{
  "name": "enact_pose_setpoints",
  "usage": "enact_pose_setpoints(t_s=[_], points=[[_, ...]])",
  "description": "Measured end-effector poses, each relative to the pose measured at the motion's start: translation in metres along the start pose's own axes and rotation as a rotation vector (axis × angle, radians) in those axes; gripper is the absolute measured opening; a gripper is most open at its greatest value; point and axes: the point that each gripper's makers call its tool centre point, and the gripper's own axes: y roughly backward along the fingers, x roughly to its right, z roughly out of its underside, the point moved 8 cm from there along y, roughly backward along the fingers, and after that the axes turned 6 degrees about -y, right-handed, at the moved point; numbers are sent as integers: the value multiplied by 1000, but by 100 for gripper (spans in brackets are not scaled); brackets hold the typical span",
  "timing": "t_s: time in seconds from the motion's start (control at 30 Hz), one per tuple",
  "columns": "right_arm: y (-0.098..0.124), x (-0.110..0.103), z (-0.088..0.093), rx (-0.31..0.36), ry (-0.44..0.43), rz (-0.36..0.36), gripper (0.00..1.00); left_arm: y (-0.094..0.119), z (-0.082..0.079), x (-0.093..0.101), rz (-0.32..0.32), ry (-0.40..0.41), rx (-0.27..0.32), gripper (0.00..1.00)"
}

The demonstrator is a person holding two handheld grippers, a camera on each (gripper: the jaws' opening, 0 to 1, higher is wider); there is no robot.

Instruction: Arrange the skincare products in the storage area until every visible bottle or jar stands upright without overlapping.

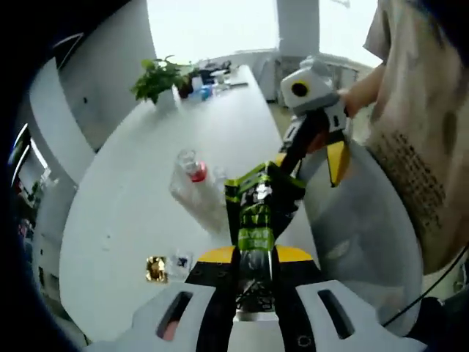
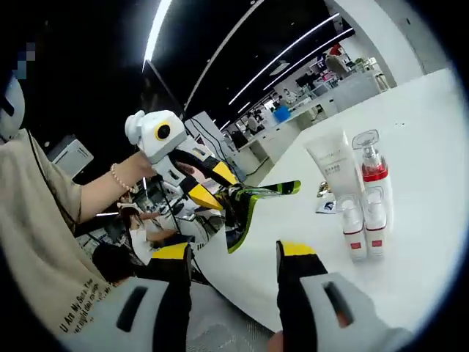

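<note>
Mid-carry, above the white desk (image 1: 124,220): left gripper (image 1: 256,257) fingers clenched on a green-black sachet (image 1: 260,213), long axis toward 12 o'clock. Right gripper (image 2: 231,253) fingers released, holding nothing. At 2 o'clock, tube (image 2: 333,165) and bottles (image 2: 370,191) upright. Next, probably: setting the sachet beside them, not overlapping.
</note>
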Motion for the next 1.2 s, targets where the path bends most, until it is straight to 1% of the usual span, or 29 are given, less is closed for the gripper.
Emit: enact_pose_setpoints(t_s=[0.1, 0.13, 0.2, 0.3, 0.33, 0.37, 0.4, 0.43, 0.5, 0.53, 0.57, 0.6, 0.63, 0.67, 0.73, 0.77, 0.9, 0.97, 1.0, 1.03, 1.07, 1.13, 1.17, 1.2], points=[[-1, 2, -7, 64, -68, -10, 39, 0, -1, 2, 1, -6, 0, 15], [-2, 3, -8, 77, -79, -13, 37, -1, -2, 3, 2, -6, 1, 15], [-3, 3, -11, 96, -96, -19, 32, -2, -4, 8, 12, -13, 3, 15], [-6, 0, -10, 95, -101, -31, 25, -3, -7, 13, 13, -28, 2, 16], [-8, 0, -9, 89, -98, -22, 21, -2, -9, 14, 15, -32, 12, 16], [-8, 0, -8, 90, -97, -22, 11, -2, -10, 15, 16, -32, 16, 16], [-7, -1, -7, 102, -109, -27, 9, -1, -12, 15, 10, -28, 29, 16], [-7, -4, -9, 132, -158, -43, 8, 0, -11, 15, 0, -34, 26, 16], [-4, -10, -13, 183, -164, -105, 2, 1, -13, 16, -6, -17, 42, 17], [-2, -12, -15, 194, -233, -107, 1, 1, -12, 17, -14, -7, 49, 17], [-1, -10, -15, 193, -230, -68, 1, 1, -12, 18, -20, -4, 59, 10], [0, -7, -16, 201, -190, -35, 1, 0, -11, 20, -14, 10, 71, 0], [3, -7, -16, 200, -174, -39, 1, -1, -11, 18, -58, 27, 98, 0], [5, -7, -18, 196, -204, -51, 1, -2, -8, 15, -111, 72, 119, 0], [9, -6, -18, 197, -214, -41, 1, -1, -6, 15, -141, 137, 168, 10], [11, -6, -18, 198, -220, -40, 1, -1, -5, 15, -155, 157, 181, 13], [16, -6, -19, 222, -238, -31, 1, -2, 1, 24, -178, 202, 186, 25], [18, -5, -20, 239, -251, -18, 1, -3, 3, 28, -199, 230, 193, 29], [19, -5, -21, 251, -250, -12, 1, -2, 1, 31, -239, 266, 240, 30], [20, -5, -22, 257, -255, -8, 1, -1, -1, 33, -259, 299, 273, 30], [20, -5, -22, 263, -257, -7, 1, 1, -3, 35, -283, 352, 322, 31], [22, -6, -24, 278, -258, -4, 1, 4, -7, 37, -324, 428, 403, 32], [22, -6, -25, 289, -261, -3, 1, 6, -10, 39, -360, 500, 475, 34], [23, -6, -26, 298, -261, -2, 1, 7, -11, 40, -382, 539, 515, 35]])
